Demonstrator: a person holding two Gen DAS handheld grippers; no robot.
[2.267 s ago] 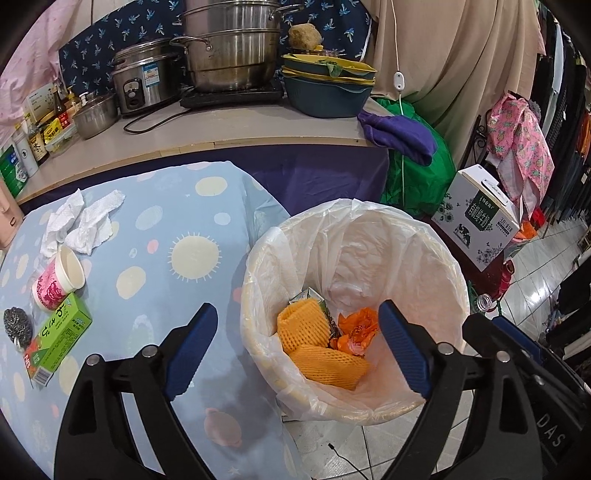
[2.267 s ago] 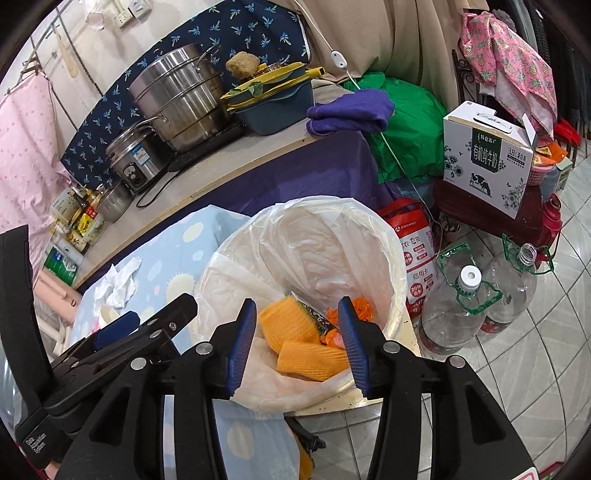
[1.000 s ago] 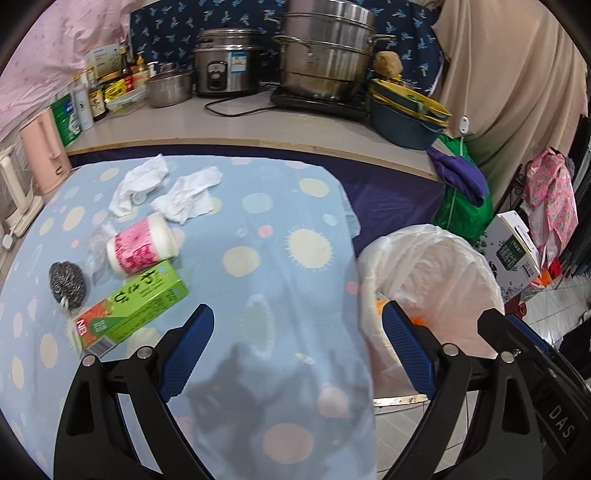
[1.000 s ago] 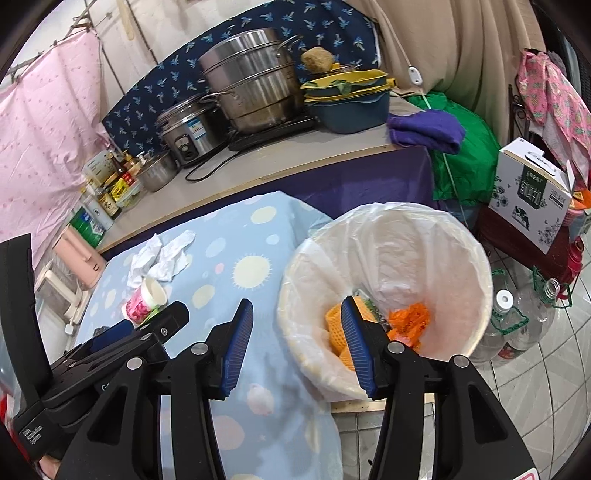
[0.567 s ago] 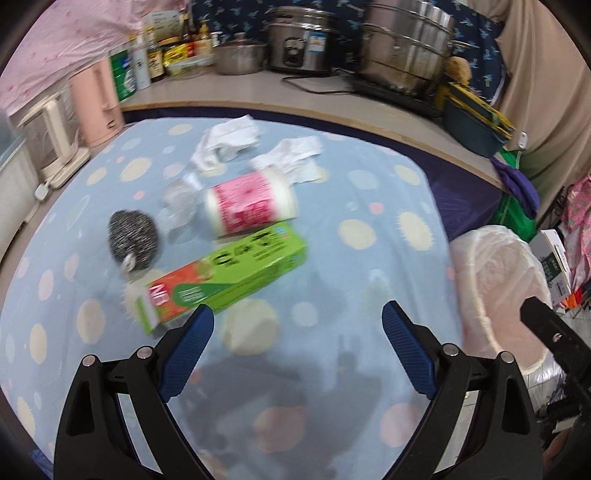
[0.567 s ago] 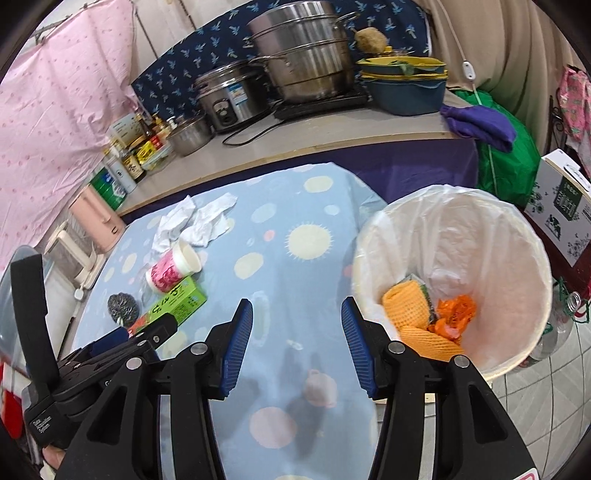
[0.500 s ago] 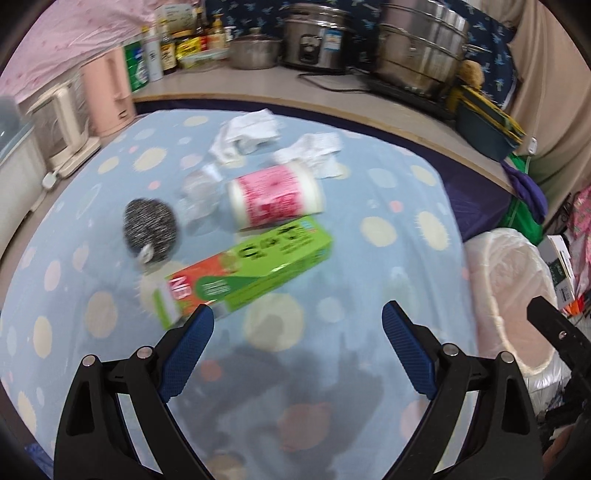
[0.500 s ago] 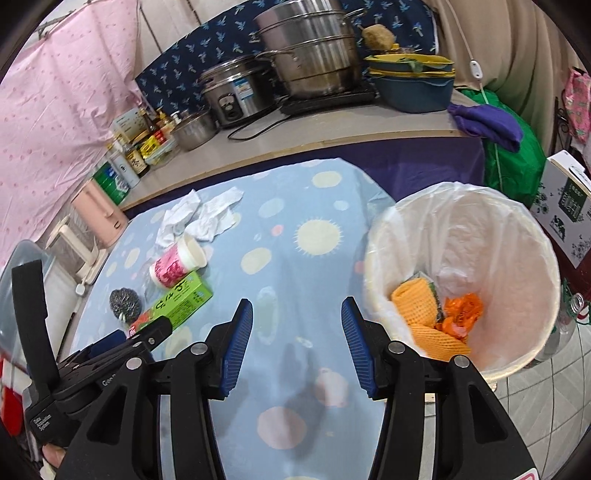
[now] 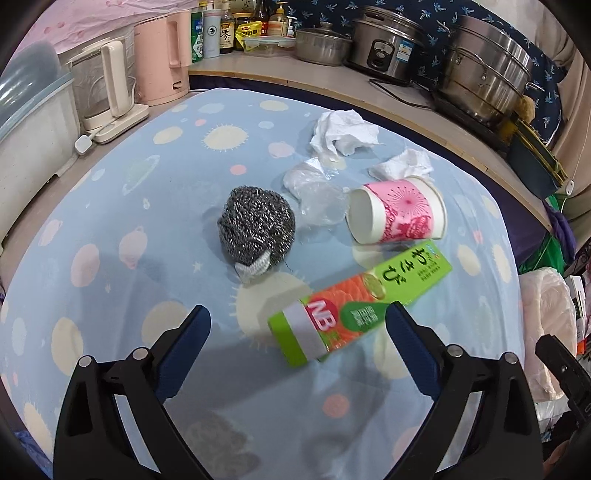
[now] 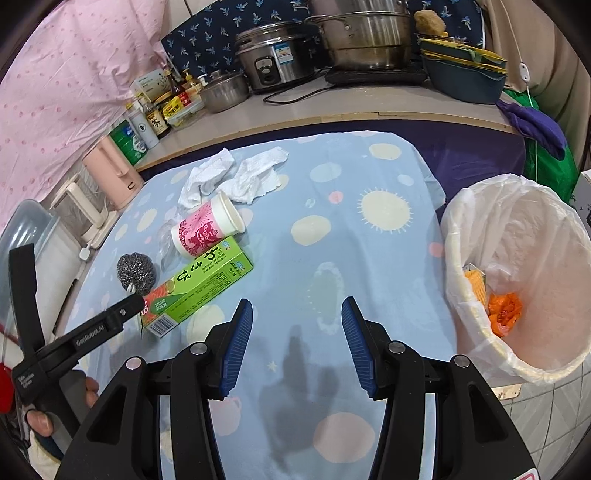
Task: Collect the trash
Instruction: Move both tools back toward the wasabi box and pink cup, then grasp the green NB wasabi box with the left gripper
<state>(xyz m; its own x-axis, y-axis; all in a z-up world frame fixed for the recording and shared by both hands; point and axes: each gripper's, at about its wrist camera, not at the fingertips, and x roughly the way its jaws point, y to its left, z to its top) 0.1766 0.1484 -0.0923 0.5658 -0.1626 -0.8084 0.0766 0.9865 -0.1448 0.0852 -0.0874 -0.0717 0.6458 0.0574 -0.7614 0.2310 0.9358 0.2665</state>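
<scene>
1. The green box (image 9: 360, 301) lies flat on the blue spotted tablecloth (image 9: 129, 258), with its near end between the two blue pads of the left gripper (image 9: 297, 354) in the left wrist view; the pads do not touch it
2. The pink paper cup (image 9: 399, 210) lies on its side just beyond the box, at about 1 o'clock from it, with the open mouth turned to the left in the left wrist view
3. A crumpled clear plastic piece (image 9: 314, 197) lies just beside the cup mouth, and the steel wool scrubber (image 9: 256, 229) sits at about 10 o'clock from the box
4. Two crumpled white tissues (image 9: 343, 134) lie further back, at about 12 o'clock from the cup
5. The left gripper has its jaws wide apart and holds nothing; it hangs above the cloth
6. The right gripper (image 10: 297, 345) has its jaws about half apart, with only bare cloth between them, so it holds nothing
7. The trash bin (image 10: 476, 347), lined with a white bag, stands off the table edge at about 3 o'clock from the right gripper; orange and yellow scraps (image 10: 495, 299) lie inside
8. A counter (image 10: 332, 107) behind the table carries a rice cooker (image 10: 275, 55), a big steel pot (image 10: 364, 35) and bottles (image 10: 147, 123)
</scene>
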